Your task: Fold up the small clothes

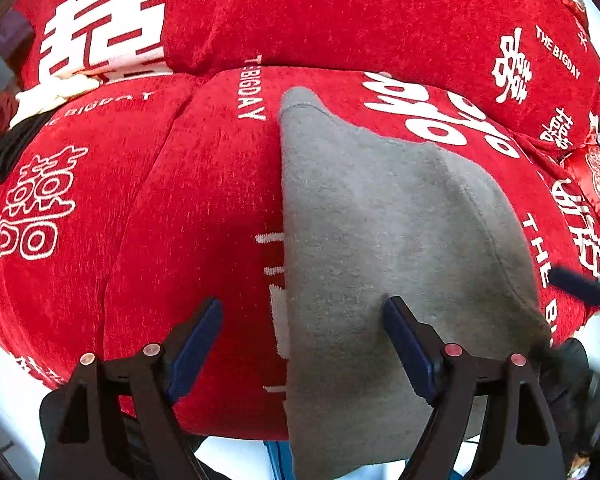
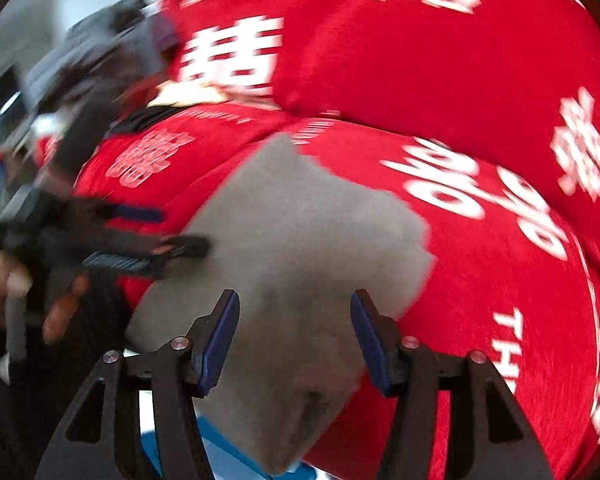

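Note:
A small grey garment lies flat on a red sofa seat cushion and hangs over its front edge. My left gripper is open just above it, with its right finger over the grey cloth and its left finger over the red cushion. In the right wrist view the same grey garment lies under my right gripper, which is open and empty above its near part. The left gripper shows blurred at the garment's left edge. The right gripper's blue tip shows at the left wrist view's right edge.
The sofa has red back cushions with white characters and "THE BIGDAY" print. A cream cloth and dark clothes lie at the sofa's left end. Something blue sits below the sofa's front edge.

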Demonstrator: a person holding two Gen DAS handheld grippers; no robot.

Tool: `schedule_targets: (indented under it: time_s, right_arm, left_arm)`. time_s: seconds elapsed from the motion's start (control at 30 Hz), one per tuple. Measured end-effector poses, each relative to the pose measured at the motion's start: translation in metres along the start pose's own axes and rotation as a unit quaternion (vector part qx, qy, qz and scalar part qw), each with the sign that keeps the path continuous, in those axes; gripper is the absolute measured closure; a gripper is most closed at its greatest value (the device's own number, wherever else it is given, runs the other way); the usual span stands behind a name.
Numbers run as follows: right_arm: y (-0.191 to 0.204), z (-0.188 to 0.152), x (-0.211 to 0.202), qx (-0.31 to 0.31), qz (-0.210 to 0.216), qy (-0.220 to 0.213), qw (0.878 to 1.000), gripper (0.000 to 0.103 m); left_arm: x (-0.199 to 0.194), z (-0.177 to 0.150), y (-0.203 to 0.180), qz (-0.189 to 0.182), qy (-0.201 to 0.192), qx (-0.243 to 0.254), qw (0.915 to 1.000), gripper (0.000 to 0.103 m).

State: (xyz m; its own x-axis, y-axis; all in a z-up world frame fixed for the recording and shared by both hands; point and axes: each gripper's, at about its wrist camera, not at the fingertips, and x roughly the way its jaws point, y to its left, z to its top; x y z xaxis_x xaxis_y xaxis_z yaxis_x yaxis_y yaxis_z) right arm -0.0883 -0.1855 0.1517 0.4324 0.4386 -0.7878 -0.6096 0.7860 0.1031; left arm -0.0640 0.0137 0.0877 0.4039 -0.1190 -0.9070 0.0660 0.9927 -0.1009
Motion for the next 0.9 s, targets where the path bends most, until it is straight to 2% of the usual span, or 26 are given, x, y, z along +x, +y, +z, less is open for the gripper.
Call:
schedule_targets:
  time_s: [0.13, 0.17, 0.2, 0.27, 0.37, 0.43, 0.5, 0.57, 0.63, 0.77, 0.83, 0.9]
  right_arm:
    - [0.016, -0.011, 0.024, -0.034, 0.010, 0.032, 0.999, 0.041]
    - [0.013, -0.014, 0.032, -0.027, 0.007, 0.043, 0.999, 0.041]
    - [0.006, -0.019, 0.039, -0.013, 0.013, 0.053, 0.998, 0.042]
    - [-0.008, -0.029, 0.044, 0.016, 0.032, 0.059, 0.998, 0.042]
    - [-0.018, -0.031, 0.041, 0.040, 0.058, 0.049, 0.996, 0.042]
    - [-0.022, -0.023, 0.034, 0.052, 0.070, 0.053, 0.995, 0.041]
    - [-0.028, -0.011, 0.025, 0.057, 0.076, 0.033, 0.995, 0.041]
    - [-0.038, 0.007, 0.020, 0.052, 0.070, 0.012, 0.996, 0.039]
    - [-0.048, 0.026, 0.029, 0.040, 0.054, 0.012, 0.998, 0.038]
    - [-0.068, 0.051, 0.073, 0.036, 0.045, 0.054, 0.997, 0.038]
    - [-0.076, 0.052, 0.095, 0.041, 0.048, 0.082, 0.995, 0.038]
    - [-0.077, 0.051, 0.099, 0.034, 0.047, 0.079, 0.995, 0.038]
  left_arm:
    - [0.007, -0.003, 0.004, -0.003, 0.003, -0.010, 0.9999, 0.019]
    - [0.009, -0.004, 0.006, -0.004, 0.002, -0.011, 0.9999, 0.018]
    - [0.011, -0.005, 0.008, -0.005, 0.002, -0.013, 0.9999, 0.009]
    - [0.015, -0.008, 0.013, 0.008, -0.003, -0.019, 0.9998, 0.000]
    - [0.019, -0.011, 0.015, 0.000, -0.004, -0.026, 0.9996, 0.000]
    - [0.015, -0.006, 0.013, 0.004, -0.003, -0.021, 0.9998, 0.000]
    - [0.009, 0.002, 0.008, 0.005, -0.011, -0.010, 0.9999, 0.000]
    - [0.007, 0.018, 0.001, 0.011, -0.021, 0.002, 0.9997, 0.000]
    - [0.014, 0.039, -0.005, 0.025, -0.024, 0.003, 0.9994, 0.000]
    - [0.050, 0.068, -0.010, 0.071, 0.012, 0.012, 0.9973, 0.000]
    - [0.067, 0.072, -0.010, 0.076, 0.033, 0.017, 0.9964, 0.000]
    - [0.070, 0.073, -0.009, 0.068, 0.030, 0.012, 0.9971, 0.000]
